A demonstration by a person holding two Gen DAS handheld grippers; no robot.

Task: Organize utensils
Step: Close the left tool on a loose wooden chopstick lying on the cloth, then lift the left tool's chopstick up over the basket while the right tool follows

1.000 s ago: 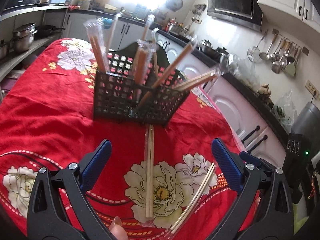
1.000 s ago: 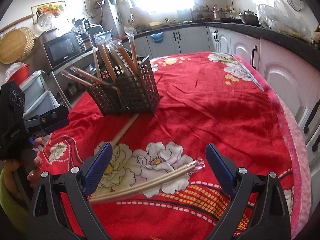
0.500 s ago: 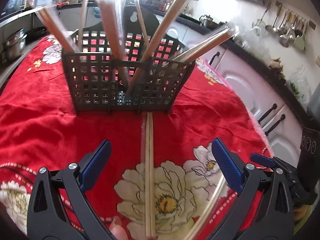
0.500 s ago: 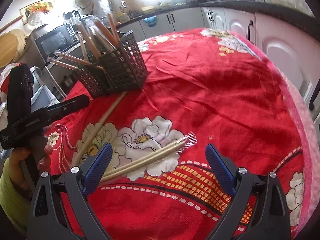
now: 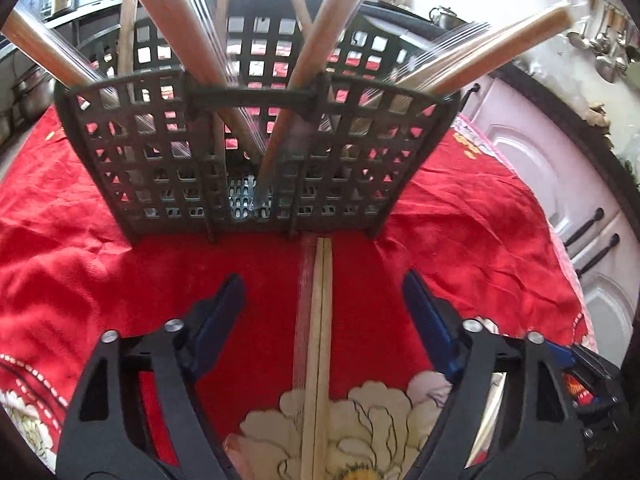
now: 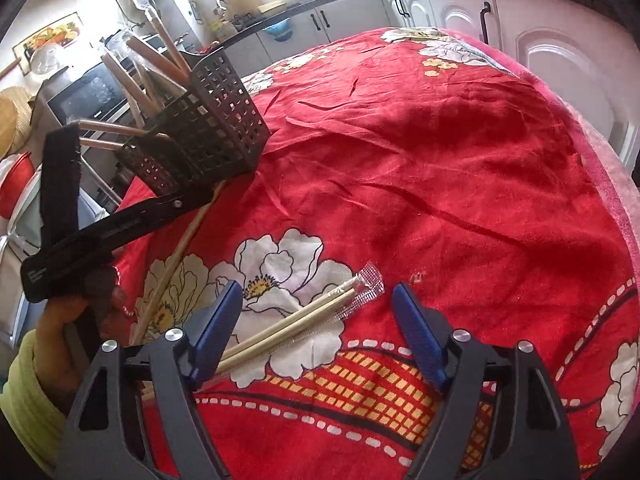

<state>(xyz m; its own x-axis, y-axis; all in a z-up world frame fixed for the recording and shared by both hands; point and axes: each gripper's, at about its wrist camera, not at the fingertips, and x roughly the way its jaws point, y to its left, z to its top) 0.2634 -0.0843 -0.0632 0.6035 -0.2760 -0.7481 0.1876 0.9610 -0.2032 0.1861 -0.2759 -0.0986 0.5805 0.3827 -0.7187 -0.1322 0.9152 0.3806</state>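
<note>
A black lattice utensil basket [image 5: 256,152] stands on the red flowered cloth, holding several wrapped chopstick pairs [image 5: 320,52] that lean outward. My left gripper [image 5: 322,292] is open just in front of the basket, straddling a wrapped chopstick pair [image 5: 320,340] that lies on the cloth with its far end at the basket's foot. In the right wrist view the basket [image 6: 216,120] is at the far left with the left gripper's body [image 6: 100,232] beside it. My right gripper [image 6: 316,304] is open over another wrapped pair [image 6: 304,320] lying diagonally on a white flower.
The red tablecloth [image 6: 440,160] covers a round table whose edge drops off at the right. White kitchen cabinets [image 5: 560,184] stand close beyond that edge. A microwave [image 6: 92,92] and shelves stand behind the basket.
My left gripper moved forward, close to the basket, along the lying chopstick pair. My right gripper moved lower and nearer the diagonal pair. Both stayed open.
</note>
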